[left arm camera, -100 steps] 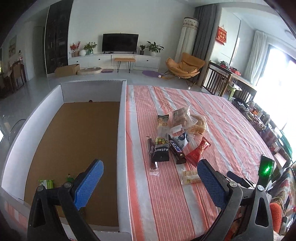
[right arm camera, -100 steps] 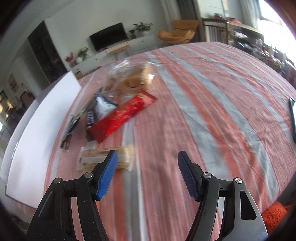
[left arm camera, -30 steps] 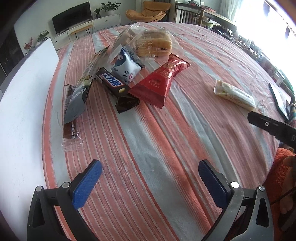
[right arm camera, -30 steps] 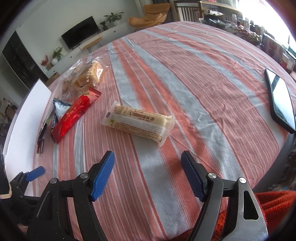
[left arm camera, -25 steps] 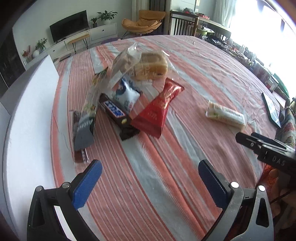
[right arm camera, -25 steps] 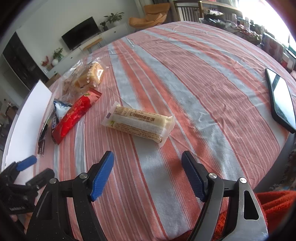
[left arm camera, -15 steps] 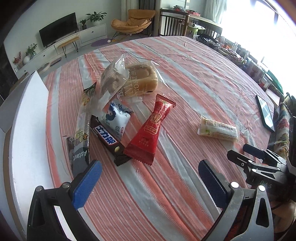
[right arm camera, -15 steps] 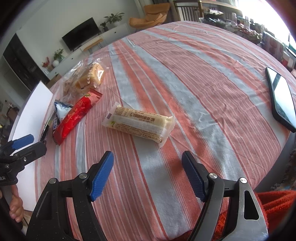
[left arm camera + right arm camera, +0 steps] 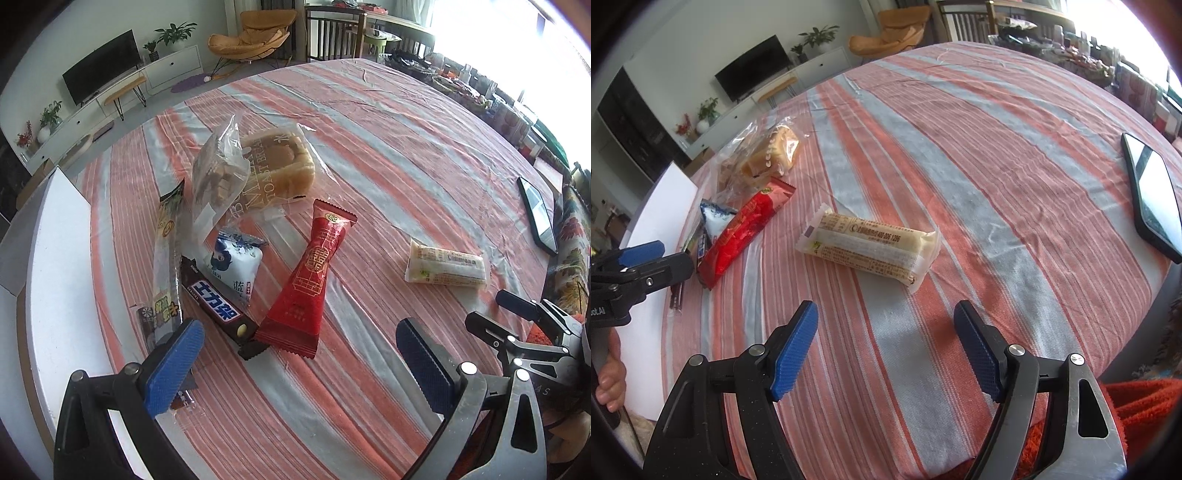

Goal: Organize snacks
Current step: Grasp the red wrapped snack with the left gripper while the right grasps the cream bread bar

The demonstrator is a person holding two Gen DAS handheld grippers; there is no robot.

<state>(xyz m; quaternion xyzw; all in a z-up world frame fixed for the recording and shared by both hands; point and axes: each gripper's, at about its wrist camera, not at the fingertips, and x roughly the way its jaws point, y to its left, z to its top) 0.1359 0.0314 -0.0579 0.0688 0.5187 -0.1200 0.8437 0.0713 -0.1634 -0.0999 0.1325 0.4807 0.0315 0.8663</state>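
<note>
Left wrist view looks down and forward over the striped counter [image 9: 406, 155] from its near left edge, close above the snack pile. Right wrist view sits lower, further right, facing the same way. Both catch the red packet [image 9: 314, 280] [image 9: 746, 225], the pale bar [image 9: 445, 266] [image 9: 871, 247] and the phone [image 9: 537, 214] [image 9: 1156, 199].

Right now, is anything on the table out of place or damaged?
One cream wafer pack lies alone, apart from the snack pile around the red pack. A phone sits at the table's right edge, not a snack. No wrapper looks torn or spilled.
</note>
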